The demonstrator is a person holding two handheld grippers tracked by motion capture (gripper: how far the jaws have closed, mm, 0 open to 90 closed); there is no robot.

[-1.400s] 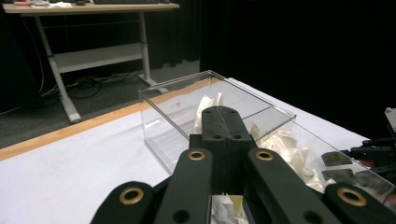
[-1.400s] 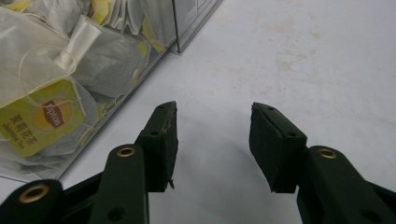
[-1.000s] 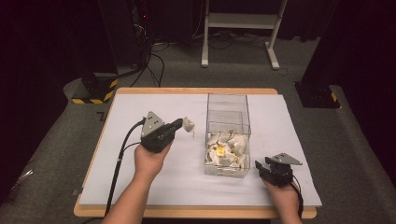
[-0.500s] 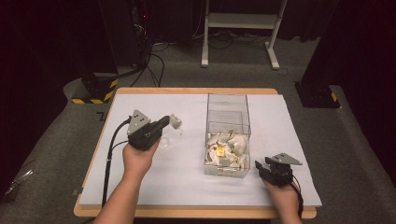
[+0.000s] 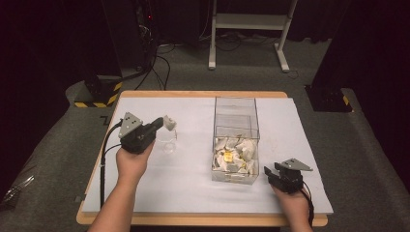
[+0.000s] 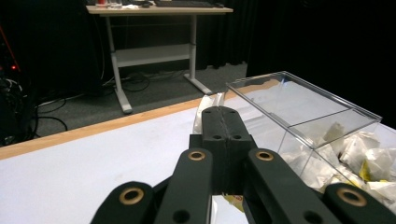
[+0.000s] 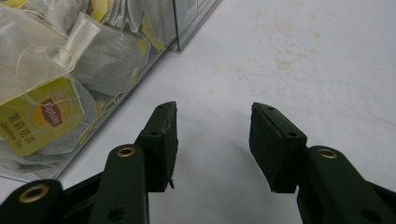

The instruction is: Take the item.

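Note:
My left gripper (image 5: 161, 123) is shut on a white tea bag (image 5: 169, 122) and holds it above the white table sheet, just over a small clear glass (image 5: 167, 143). In the left gripper view the jaws (image 6: 227, 116) are pressed together, the bag's pale edge (image 6: 204, 108) showing behind them and a yellow tag (image 6: 233, 201) hanging below. A clear plastic box (image 5: 235, 104) at mid table holds several tea bags (image 5: 234, 154). My right gripper (image 5: 267, 173) rests open on the sheet right of the box's near corner. Nothing is between its jaws (image 7: 212, 135).
The box stands with its far half bare. A tea bag with a yellow Lipton tag (image 7: 39, 119) presses against the box wall near my right gripper. The wooden table edge (image 5: 203, 94) runs along the back; a white desk frame (image 5: 246, 21) stands beyond.
My left gripper has moved left, away from the box, carrying the tea bag over the glass. The right gripper has stayed put.

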